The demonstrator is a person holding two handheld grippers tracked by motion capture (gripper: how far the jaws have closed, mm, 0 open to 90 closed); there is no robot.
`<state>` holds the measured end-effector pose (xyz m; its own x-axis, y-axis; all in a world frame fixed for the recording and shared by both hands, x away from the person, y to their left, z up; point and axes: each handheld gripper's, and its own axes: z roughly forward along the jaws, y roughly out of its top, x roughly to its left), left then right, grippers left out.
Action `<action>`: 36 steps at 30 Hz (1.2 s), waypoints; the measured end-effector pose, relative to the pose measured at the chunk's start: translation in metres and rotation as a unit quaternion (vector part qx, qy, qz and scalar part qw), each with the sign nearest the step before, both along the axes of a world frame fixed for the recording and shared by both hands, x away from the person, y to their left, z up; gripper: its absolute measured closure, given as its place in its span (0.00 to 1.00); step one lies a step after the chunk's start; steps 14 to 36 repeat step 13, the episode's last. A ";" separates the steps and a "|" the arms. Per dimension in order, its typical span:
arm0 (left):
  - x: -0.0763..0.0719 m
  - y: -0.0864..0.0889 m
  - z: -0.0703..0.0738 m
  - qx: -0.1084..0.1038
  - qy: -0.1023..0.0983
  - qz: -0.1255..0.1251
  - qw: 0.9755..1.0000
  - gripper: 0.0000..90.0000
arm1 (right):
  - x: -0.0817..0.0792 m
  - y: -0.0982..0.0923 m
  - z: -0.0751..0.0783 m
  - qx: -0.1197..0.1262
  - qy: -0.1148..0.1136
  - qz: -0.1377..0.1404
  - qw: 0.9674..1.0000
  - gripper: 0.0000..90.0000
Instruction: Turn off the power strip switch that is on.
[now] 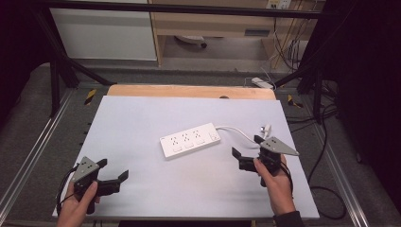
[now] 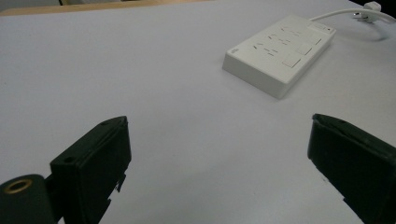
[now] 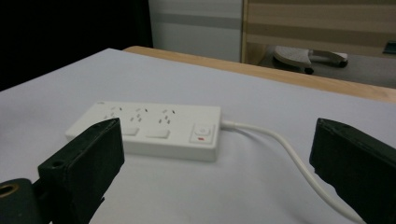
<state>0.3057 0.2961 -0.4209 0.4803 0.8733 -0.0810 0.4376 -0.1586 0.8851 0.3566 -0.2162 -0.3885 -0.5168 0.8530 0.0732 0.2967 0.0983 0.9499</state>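
A white power strip [image 1: 190, 140] with three sockets and a switch lies at the table's middle; it also appears as the power strip [image 2: 280, 52] and the power strip [image 3: 148, 128]. Its white cable [image 1: 235, 129] runs right to a plug [image 1: 265, 128]. My left gripper [image 1: 113, 172] is held open near the front left, well short of the strip, with nothing between its fingers [image 2: 93, 168]. My right gripper [image 1: 247, 147] stands open just right of the strip's switch end, above the cable [image 3: 289, 156], holding nothing.
The white table sheet [image 1: 142, 118] has a wooden strip [image 1: 189, 91] along its far edge. Beyond stand a metal frame, a wooden shelf unit [image 1: 213, 23] and loose cables [image 1: 326, 142] on the floor at the right.
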 end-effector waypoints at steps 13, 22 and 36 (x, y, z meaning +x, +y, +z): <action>0.000 0.000 0.000 0.000 -0.001 0.000 1.000 0.07 | -0.023 -0.050 -0.042 -0.017 0.055 -0.066 0.996 0.04; 0.000 0.000 0.000 0.000 -0.001 0.000 1.000 0.07 | -0.023 -0.050 -0.042 -0.017 0.055 -0.066 0.996 0.04; 0.000 0.000 0.000 0.000 -0.001 0.000 1.000 0.07 | -0.023 -0.050 -0.042 -0.017 0.055 -0.066 0.996 0.04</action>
